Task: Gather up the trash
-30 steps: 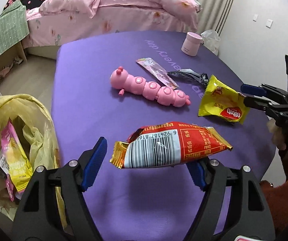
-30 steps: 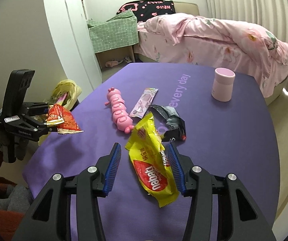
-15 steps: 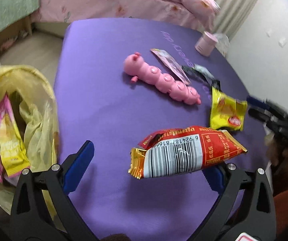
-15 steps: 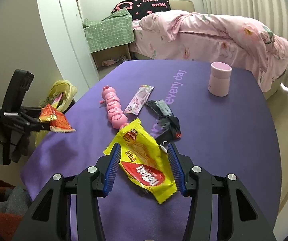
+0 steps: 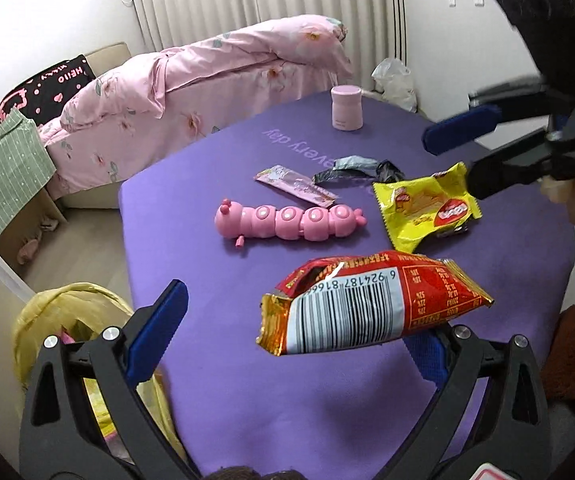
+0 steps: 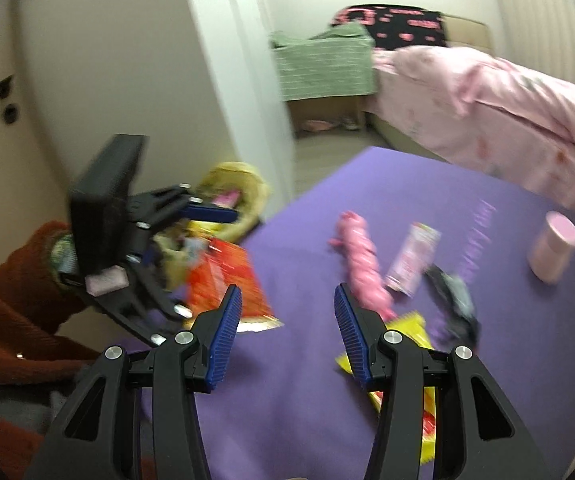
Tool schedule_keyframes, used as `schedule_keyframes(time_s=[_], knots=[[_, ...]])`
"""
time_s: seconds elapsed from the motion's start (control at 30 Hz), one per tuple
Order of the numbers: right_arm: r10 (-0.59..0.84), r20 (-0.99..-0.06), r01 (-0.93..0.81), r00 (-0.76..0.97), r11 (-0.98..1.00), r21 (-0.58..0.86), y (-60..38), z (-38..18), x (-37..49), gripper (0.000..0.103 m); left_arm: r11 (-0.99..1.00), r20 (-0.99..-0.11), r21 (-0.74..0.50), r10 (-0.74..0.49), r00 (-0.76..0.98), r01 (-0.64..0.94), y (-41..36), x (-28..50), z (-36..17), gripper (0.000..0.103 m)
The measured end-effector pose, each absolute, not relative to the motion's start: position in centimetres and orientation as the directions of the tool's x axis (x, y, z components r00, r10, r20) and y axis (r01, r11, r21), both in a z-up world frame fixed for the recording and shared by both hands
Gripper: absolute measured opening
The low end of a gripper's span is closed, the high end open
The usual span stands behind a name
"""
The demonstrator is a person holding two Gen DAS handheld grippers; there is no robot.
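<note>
Trash mostly left: red wrapper (image 5: 371, 304) loose against my wide left gripper (image 5: 295, 336), yellow wrapper (image 5: 423, 208) beyond, right gripper (image 6: 287, 332) empty, half-open.

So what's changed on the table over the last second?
The left tool spread wide and let go of the red wrapper, which now sticks to one pad. The right tool lifted off the yellow wrapper without closing on it. The pink caterpillar toy, pink cup and other wrappers stayed put.
</note>
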State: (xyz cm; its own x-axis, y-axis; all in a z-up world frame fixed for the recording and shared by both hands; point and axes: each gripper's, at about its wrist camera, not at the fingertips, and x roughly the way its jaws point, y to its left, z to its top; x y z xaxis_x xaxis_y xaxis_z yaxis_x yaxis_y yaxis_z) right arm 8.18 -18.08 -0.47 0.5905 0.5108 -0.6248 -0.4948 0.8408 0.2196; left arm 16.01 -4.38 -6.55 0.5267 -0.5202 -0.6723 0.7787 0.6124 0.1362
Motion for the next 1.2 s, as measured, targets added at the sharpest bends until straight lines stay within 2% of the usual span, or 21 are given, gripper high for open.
schedule_keyframes(time_s=[0.27, 0.53, 0.67, 1.2], knots=[[0.555, -0.675, -0.566, 0.486, 0.789, 0.241, -15.3, -1.1, 9.7, 0.046, 0.534, -0.686, 0.135, -0.558, 0.468, 0.835, -5.8, 14.6, -7.1, 0.094], [0.642, -0.643, -0.641, 0.417, 0.710, 0.293, -14.9, -1.0, 8.6, 0.046, 0.482, -0.683, 0.129, -0.591, 0.430, 0.867, -6.6, 13.5, -7.5, 0.094], [0.596, -0.676, -0.647, 0.433, 0.728, 0.227, -14.5, -1.7, 8.3, 0.046, 0.457, -0.670, 0.111, -0.622, 0.406, 0.883, -6.6, 13.0, -7.0, 0.094], [0.436, -0.723, -0.476, 0.536, 0.863, 0.168, -19.5, -4.3, 9.8, 0.046, 0.487, -0.643, 0.039, -0.656, 0.395, 0.872, -5.2, 13.5, -5.6, 0.094]])
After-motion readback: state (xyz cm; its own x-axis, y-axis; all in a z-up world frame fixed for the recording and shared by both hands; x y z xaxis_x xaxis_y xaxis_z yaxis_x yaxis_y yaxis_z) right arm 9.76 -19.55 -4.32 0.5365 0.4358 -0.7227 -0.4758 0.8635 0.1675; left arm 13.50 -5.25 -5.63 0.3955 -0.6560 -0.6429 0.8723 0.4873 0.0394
